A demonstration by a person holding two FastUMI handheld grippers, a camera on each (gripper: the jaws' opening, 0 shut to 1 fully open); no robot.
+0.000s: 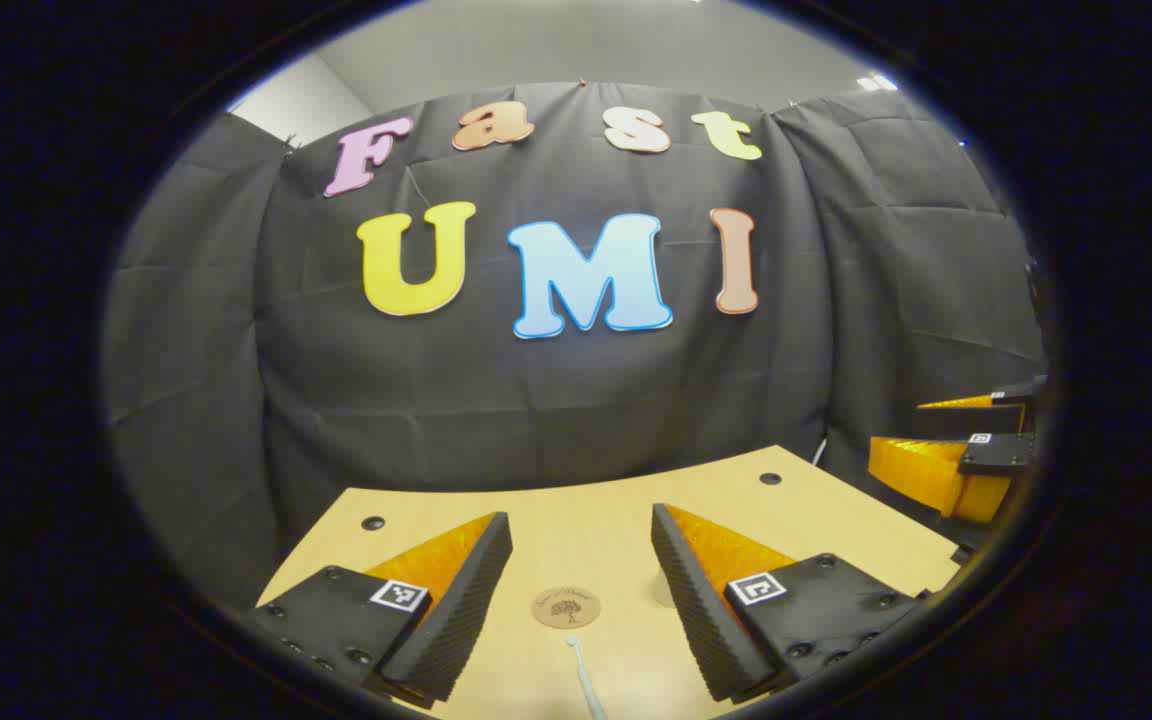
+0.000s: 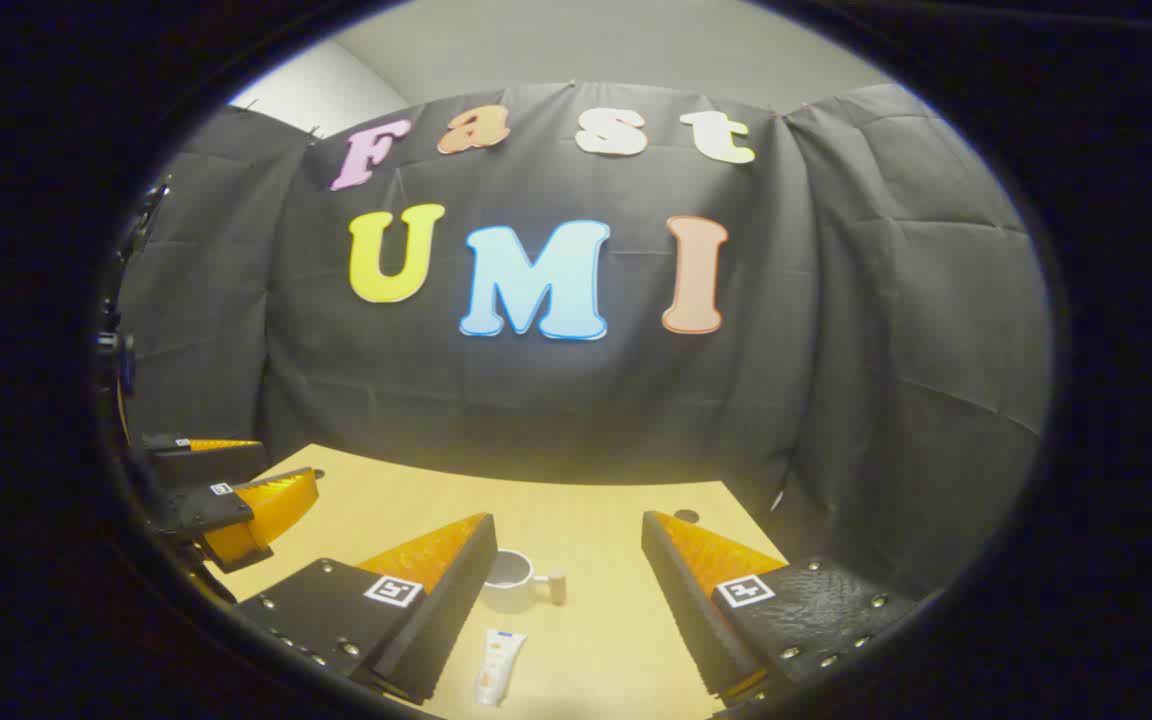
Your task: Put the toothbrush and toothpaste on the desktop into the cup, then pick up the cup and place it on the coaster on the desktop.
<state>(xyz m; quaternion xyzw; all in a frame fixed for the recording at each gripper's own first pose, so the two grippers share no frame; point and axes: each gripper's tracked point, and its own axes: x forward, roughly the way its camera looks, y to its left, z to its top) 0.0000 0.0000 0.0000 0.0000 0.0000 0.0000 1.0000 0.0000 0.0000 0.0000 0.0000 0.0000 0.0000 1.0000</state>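
Toothpaste flat beside cup

A: The pale wooden worktop looks smooth and matt. The round brown coaster on it seems to be wood or cork, also matt.

B: Yes. The white mug looks glossy like ceramic, the small white toothpaste tube like smooth plastic, and the jaws have ribbed faces.

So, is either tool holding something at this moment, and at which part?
Nothing is held. The left tool and the right tool are both open above the desk; the toothpaste, cup and toothbrush lie untouched.
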